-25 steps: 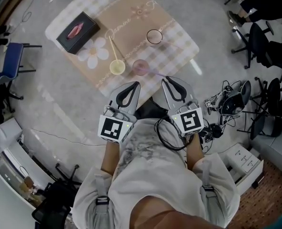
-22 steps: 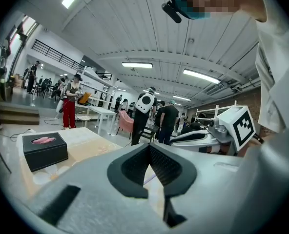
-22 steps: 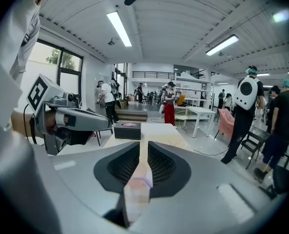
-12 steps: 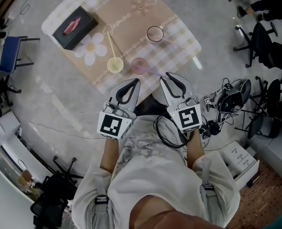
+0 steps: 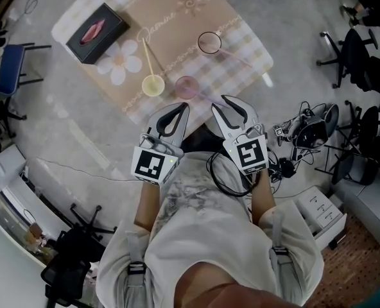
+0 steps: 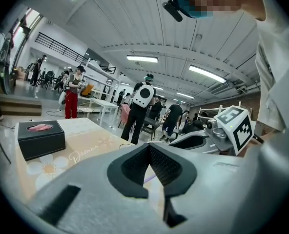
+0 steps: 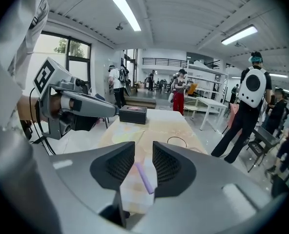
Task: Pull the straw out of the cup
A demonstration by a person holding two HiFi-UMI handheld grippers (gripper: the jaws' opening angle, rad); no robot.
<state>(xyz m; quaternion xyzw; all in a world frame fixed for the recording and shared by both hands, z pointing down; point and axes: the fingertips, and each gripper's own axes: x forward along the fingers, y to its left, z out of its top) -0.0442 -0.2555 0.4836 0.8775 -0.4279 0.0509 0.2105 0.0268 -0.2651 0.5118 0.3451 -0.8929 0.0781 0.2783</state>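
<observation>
A purple cup (image 5: 189, 86) stands near the table's front edge, beside a yellow cup (image 5: 153, 85) holding a yellow straw (image 5: 146, 55). My right gripper (image 5: 230, 102) (image 7: 143, 152) hovers just in front of the purple cup. Its jaws have just been opening and stand apart. A purple straw (image 7: 145, 178) shows in the gap between them, untouched by the pads; its lower end is hidden. My left gripper (image 5: 181, 110) (image 6: 149, 147) hangs beside it with its tips together and nothing in them. A clear cup (image 5: 209, 42) (image 7: 176, 142) with a pink straw (image 5: 238, 59) sits farther back.
A black box (image 5: 94, 24) (image 6: 39, 138) lies on the patterned tablecloth (image 5: 177, 18) at the far left. Office chairs (image 5: 363, 63) and tangled cables (image 5: 305, 133) crowd the floor on the right, a blue chair (image 5: 4, 88) on the left. People (image 6: 142, 106) stand beyond the table.
Both grippers have sunk a little toward the table's front edge. The right gripper's jaws have spread wider; the left gripper's jaws stay together.
</observation>
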